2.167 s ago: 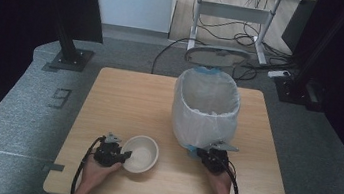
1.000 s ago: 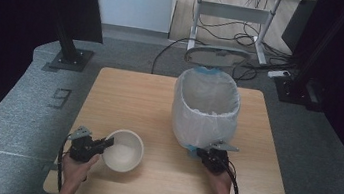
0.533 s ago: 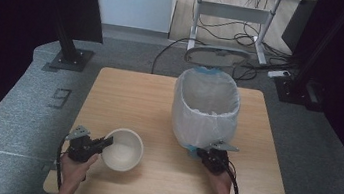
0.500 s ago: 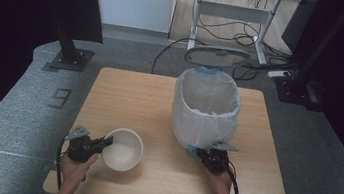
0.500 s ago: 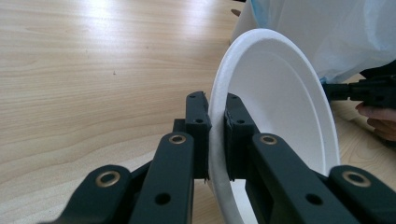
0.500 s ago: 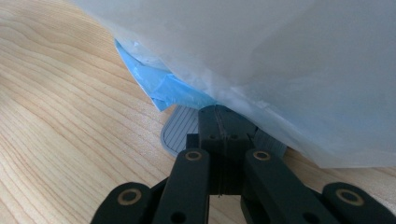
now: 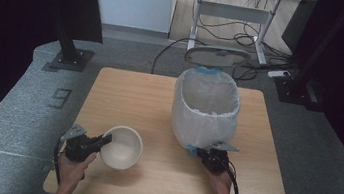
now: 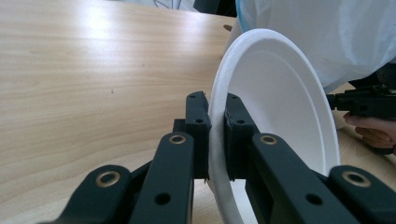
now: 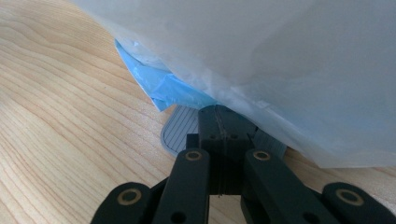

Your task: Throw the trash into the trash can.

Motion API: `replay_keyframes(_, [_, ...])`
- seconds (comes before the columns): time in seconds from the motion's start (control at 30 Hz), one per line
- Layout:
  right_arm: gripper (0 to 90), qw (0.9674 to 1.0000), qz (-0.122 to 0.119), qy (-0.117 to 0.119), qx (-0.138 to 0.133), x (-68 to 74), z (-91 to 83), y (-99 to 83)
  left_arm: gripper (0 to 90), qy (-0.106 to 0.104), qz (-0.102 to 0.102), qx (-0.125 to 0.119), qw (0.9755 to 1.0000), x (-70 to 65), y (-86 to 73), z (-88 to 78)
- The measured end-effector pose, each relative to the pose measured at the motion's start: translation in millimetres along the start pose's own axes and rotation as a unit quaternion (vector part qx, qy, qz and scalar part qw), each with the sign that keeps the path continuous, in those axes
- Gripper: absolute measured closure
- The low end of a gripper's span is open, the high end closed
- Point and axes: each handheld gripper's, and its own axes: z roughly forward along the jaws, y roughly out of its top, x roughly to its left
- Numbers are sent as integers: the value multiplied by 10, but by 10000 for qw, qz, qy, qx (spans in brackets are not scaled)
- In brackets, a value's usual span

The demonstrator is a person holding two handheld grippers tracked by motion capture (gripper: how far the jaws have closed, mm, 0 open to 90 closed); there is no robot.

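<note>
A white bowl (image 7: 123, 147) is near the table's front left, tilted on its side in the left gripper view (image 8: 280, 107). My left gripper (image 7: 104, 141) is shut on its rim, one jaw inside and one outside (image 8: 215, 135). A bin lined with a white bag (image 7: 205, 109) stands at the right of the middle, with its lid (image 7: 215, 57) raised behind it. My right gripper (image 7: 203, 153) is shut, with nothing between its jaws. Its tips (image 9: 219, 126) rest on the bin's grey ribbed pedal (image 9: 180, 128), under the bulging bag (image 9: 280, 56).
The wooden table (image 7: 149, 99) has bare room at the left and back. A fold of blue bag (image 9: 170, 88) sticks out at the bin's foot. The other hand's gripper (image 8: 364, 102) shows beyond the bowl. Stands, cables and a desk frame (image 7: 251, 16) lie behind the table.
My left gripper has carried the bowl a little to the left along the front edge, then held still. The right gripper has stayed on the pedal, and the lid has stayed up.
</note>
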Motion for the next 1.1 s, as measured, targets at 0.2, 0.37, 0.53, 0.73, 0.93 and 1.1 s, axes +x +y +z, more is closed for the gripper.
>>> replay_keyframes(0.2, [894, 10000, 9, 2, -2, 0, -1, -1, 829, -40, 99, -72, 9999, -54, 50, -32])
replay_keyframes(0.37, [894, 10000, 18, 9, -7, -3, -1, -3, 829, -84, 174, -110, 9998, -90, 106, -48])
replay_keyframes(0.53, [895, 10000, 35, -1, -13, 0, -3, -7, 830, -152, 242, -160, 9995, -137, 184, -59])
replay_keyframes(0.73, [895, 10000, 45, 17, -30, -4, -1, -10, 829, -285, 264, -349, 9986, -212, 329, -95])
replay_keyframes(0.93, [894, 10000, 50, 23, -29, -5, -2, -10, 829, -345, 384, -381, 9979, -310, 486, -88])
replay_keyframes(1.1, [895, 10000, 51, 22, -31, -5, -2, -10, 829, -377, 480, -418, 9973, -379, 597, -108])
